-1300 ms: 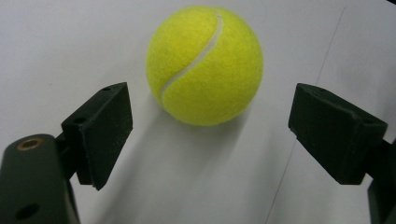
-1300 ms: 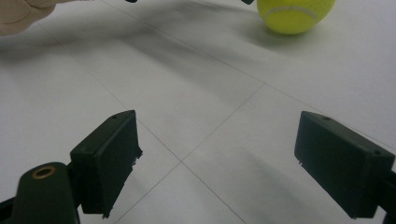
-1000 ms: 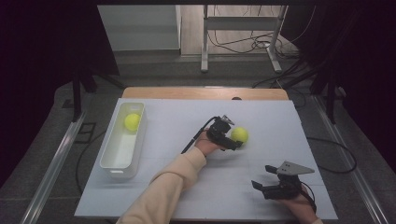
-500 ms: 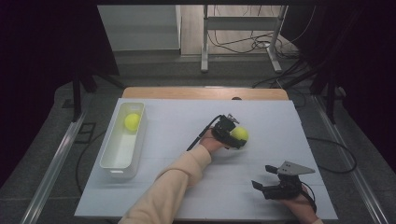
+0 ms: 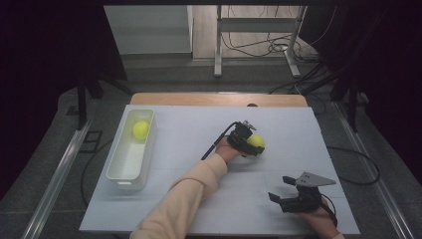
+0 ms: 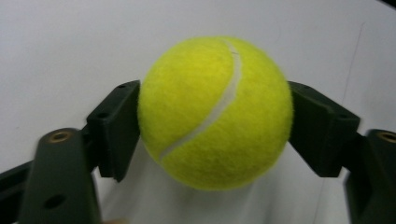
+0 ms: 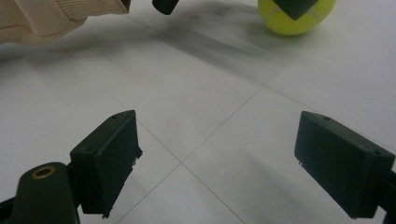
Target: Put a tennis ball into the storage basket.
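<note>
Your left gripper [image 6: 212, 140] has just been closing its jaws and is now pinching the tennis ball [image 6: 215, 112] toward the desk's [image 5: 189, 134] right half. Your right gripper [image 7: 219, 163] is resting near the front right corner, jaws spread on nothing.

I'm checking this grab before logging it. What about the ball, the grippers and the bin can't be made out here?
- High view: the left gripper hides the near side of the ball, so the pads' contact is hidden.
- Left gripper view: the ball hides its own underside; lifted or resting, I cannot tell.
- Right gripper view: the top edge cuts off the ball.
- High view: the bin ball is too small for detail.
</note>
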Action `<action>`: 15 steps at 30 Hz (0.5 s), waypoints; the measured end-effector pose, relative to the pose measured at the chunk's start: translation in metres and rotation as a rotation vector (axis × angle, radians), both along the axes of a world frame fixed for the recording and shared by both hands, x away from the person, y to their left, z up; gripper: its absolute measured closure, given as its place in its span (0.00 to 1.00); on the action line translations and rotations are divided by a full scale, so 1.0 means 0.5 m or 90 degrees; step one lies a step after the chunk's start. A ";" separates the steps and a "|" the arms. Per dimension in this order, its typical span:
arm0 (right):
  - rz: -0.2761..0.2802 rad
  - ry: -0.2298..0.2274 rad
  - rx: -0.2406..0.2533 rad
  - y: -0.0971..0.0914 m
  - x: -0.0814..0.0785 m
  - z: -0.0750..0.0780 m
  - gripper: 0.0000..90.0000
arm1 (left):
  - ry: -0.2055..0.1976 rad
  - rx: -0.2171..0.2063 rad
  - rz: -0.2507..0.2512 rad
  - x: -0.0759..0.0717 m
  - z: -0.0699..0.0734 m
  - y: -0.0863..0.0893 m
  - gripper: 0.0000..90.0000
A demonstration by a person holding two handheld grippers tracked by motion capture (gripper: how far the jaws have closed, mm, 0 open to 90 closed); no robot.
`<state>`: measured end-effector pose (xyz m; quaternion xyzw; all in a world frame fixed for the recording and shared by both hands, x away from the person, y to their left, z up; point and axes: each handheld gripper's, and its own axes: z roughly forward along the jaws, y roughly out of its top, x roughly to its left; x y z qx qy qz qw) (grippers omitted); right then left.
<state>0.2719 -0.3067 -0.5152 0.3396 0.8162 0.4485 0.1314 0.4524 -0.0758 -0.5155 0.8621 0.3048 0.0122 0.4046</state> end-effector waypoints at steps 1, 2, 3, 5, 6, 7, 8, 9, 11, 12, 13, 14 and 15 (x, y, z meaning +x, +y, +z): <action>0.000 -0.001 0.000 0.000 0.000 0.000 0.16 | 0.001 0.000 0.000 0.000 0.000 0.000 0.28; 0.000 0.000 0.000 0.000 0.000 0.000 0.16 | 0.001 0.001 0.000 0.001 0.000 0.000 0.28; 0.000 -0.001 0.000 0.000 0.000 0.000 0.16 | 0.000 0.002 0.003 0.000 0.001 0.000 0.28; 0.000 -0.001 0.000 0.000 0.000 0.000 0.16 | -0.005 0.008 0.007 -0.001 0.003 -0.001 0.29; 0.000 0.000 0.001 0.000 0.000 0.000 0.16 | -0.008 0.012 0.008 -0.002 0.004 -0.001 0.29; -0.001 0.000 0.001 0.000 0.000 0.000 0.16 | -0.013 0.016 0.009 -0.002 0.005 0.000 0.29; 0.000 -0.001 0.001 -0.001 0.000 0.000 0.16 | -0.013 0.017 0.013 -0.002 0.006 0.002 0.29; 0.000 -0.001 0.001 -0.001 0.000 0.000 0.16 | -0.013 0.017 0.013 -0.002 0.006 0.002 0.29; 0.000 0.000 0.001 -0.001 0.000 0.000 0.16 | -0.012 0.017 0.017 -0.001 0.011 0.008 0.29; 0.000 0.000 0.001 -0.001 0.000 0.000 0.16 | -0.014 0.019 0.017 -0.002 0.013 0.009 0.29; 0.000 -0.001 0.001 -0.001 0.000 0.000 0.16 | -0.015 0.018 0.016 -0.004 0.015 0.009 0.29; 0.000 -0.001 0.000 -0.001 0.000 0.000 0.16 | -0.017 0.018 0.015 -0.005 0.017 0.010 0.29; 0.000 0.000 0.000 -0.001 0.000 0.000 0.16 | -0.019 0.018 0.014 -0.006 0.019 0.012 0.29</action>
